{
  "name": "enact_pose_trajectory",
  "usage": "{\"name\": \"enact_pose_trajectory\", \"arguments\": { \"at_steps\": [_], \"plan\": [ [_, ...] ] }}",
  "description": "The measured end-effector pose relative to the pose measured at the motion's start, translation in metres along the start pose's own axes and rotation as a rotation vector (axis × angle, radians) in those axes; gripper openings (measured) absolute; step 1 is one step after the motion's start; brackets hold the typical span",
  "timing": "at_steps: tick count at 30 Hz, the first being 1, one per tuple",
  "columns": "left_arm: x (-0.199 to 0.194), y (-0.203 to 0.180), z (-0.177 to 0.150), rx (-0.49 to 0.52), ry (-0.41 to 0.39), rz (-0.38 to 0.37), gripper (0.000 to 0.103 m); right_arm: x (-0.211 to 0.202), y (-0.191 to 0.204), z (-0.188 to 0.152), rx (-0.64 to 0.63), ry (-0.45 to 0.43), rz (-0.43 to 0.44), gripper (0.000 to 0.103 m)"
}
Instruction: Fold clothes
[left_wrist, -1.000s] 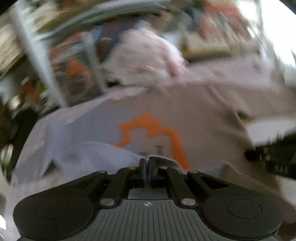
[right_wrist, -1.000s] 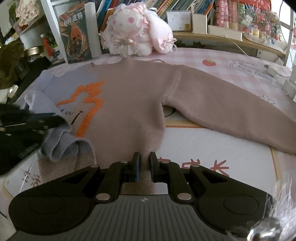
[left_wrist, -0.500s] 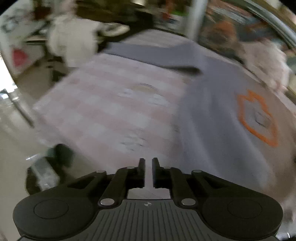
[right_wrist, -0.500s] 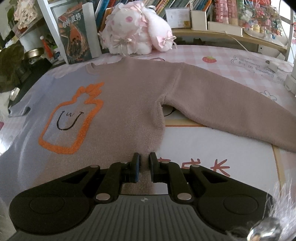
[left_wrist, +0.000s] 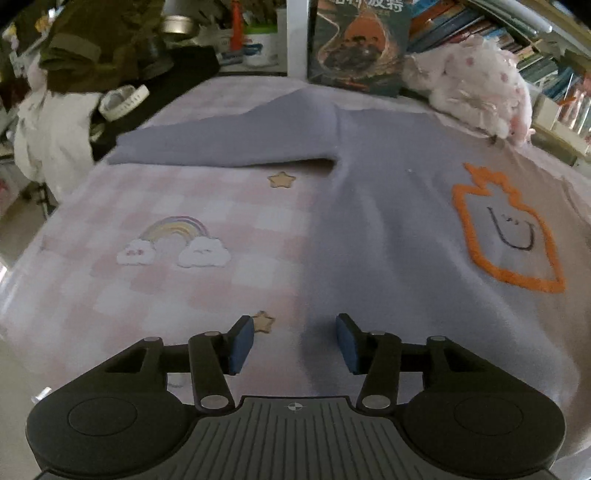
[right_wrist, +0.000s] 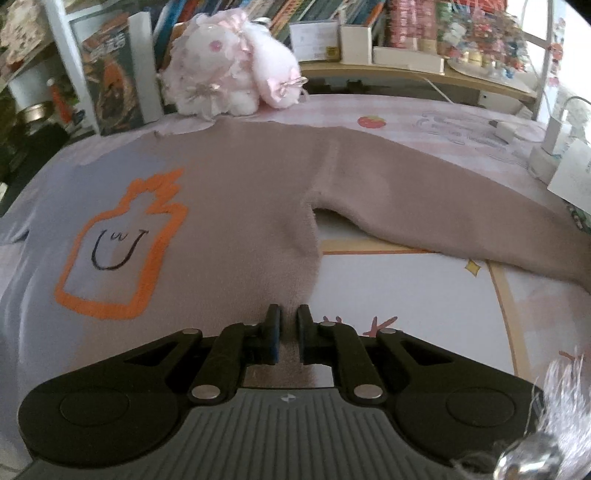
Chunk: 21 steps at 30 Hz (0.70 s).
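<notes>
Left tongs (left_wrist: 294, 343) opening, empty, over the sweater (left_wrist: 399, 236) side edge (flat on worktop); right tongs (right_wrist: 287, 334) clamp its hem.

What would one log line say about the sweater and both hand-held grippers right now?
sweater: flat on table | left hand-held gripper: opening, over hem edge | right hand-held gripper: shut on sweater hem

left hand-held gripper (left_wrist: 294, 343) opening (empty), right hand-held gripper (right_wrist: 287, 334) closed

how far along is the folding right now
Early. Done: the sweater lies spread flat, both sleeves out. In hand: right tool is shut on its hem; left tool is opening over the left edge, gripping nothing. Left: every fold.
</notes>
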<state>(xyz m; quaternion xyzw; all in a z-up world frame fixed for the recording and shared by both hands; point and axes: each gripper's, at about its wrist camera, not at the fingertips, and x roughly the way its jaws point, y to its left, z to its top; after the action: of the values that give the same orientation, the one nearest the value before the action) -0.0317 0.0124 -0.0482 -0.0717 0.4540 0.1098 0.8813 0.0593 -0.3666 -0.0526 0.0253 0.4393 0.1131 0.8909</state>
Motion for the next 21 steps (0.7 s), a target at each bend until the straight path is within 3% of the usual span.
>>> {"name": "enact_pose_trajectory", "arguments": {
  "at_steps": [2,4,8,21],
  "plan": [
    [0.001,0.0,0.003,0.001,0.005,-0.026,0.018,0.002,0.0,0.003,0.0,0.0,0.002,0.009],
    [0.002,-0.001,0.006,0.02,0.013,-0.035,0.007,0.007,0.001,0.008,0.005,-0.005,0.004,0.009],
    [0.002,0.003,0.009,0.029,0.018,0.008,0.005,0.016,0.011,0.016,-0.027,0.008,0.036,0.009],
    [-0.002,0.024,0.004,-0.052,0.001,-0.02,0.013,0.015,0.015,0.013,-0.057,0.008,0.053,0.009]
  ]
}}
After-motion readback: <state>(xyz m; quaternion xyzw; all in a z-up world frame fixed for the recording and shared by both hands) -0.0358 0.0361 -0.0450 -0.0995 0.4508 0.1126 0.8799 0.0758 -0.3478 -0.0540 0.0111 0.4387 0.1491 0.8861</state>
